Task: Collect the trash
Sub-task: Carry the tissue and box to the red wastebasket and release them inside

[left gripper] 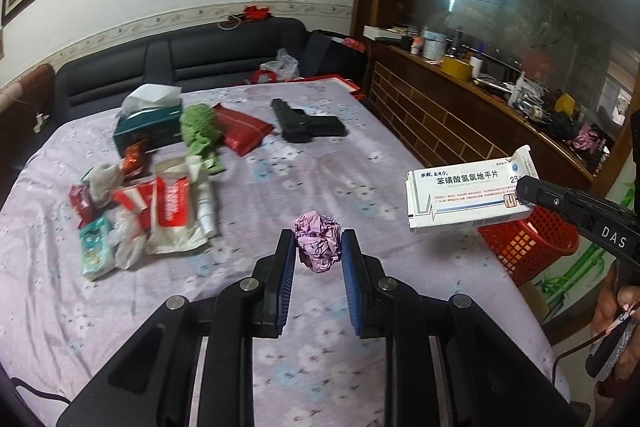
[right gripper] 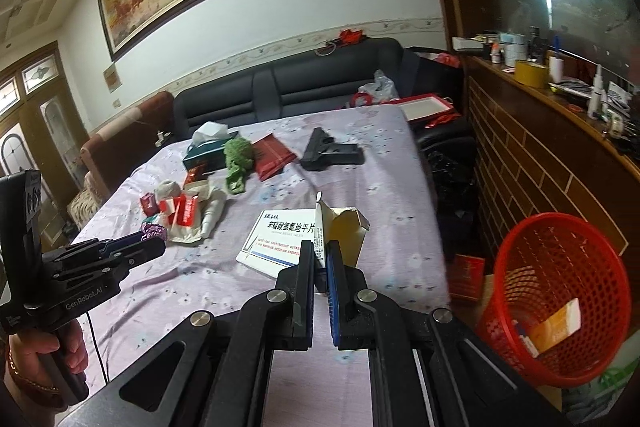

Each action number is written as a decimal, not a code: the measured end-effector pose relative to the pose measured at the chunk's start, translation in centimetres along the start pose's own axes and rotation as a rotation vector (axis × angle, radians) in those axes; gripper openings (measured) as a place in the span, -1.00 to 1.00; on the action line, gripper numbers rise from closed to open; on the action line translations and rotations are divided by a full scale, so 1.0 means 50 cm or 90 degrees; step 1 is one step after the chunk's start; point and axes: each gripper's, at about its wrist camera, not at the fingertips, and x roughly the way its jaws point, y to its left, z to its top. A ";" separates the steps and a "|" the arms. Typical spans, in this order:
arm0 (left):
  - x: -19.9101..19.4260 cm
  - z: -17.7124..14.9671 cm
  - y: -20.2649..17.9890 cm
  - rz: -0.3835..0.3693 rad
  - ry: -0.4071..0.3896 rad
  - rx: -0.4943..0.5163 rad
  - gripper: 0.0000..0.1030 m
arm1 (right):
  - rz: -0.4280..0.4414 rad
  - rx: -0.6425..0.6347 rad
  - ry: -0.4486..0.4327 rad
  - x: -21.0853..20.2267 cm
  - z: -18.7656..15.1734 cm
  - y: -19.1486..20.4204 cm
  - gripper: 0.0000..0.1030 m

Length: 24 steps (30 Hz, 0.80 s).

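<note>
Clamped between the left gripper [left gripper: 318, 247] jaws is a crumpled purple paper ball [left gripper: 317, 245], lifted clear of the floral bedspread [left gripper: 360, 163]. Right gripper [right gripper: 320, 259] jaws pinch the flap of a white cardboard medicine box [right gripper: 280, 239], presumably so both can be dropped into the red mesh plastic basket [right gripper: 560, 291] at right.

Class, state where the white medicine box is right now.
The white medicine box is above the table, pinched by the right tool, left of the red basket.
</note>
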 end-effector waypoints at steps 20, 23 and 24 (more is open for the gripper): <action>0.062 0.059 -0.165 -0.074 0.005 0.060 -0.58 | -0.070 0.062 -0.044 -0.097 0.000 -0.163 -0.88; 0.073 0.069 -0.200 -0.093 0.004 0.072 -0.58 | -0.086 0.074 -0.048 -0.115 -0.005 -0.193 -0.88; 0.076 0.072 -0.210 -0.097 0.004 0.076 -0.58 | -0.093 0.078 -0.049 -0.122 -0.007 -0.204 -0.88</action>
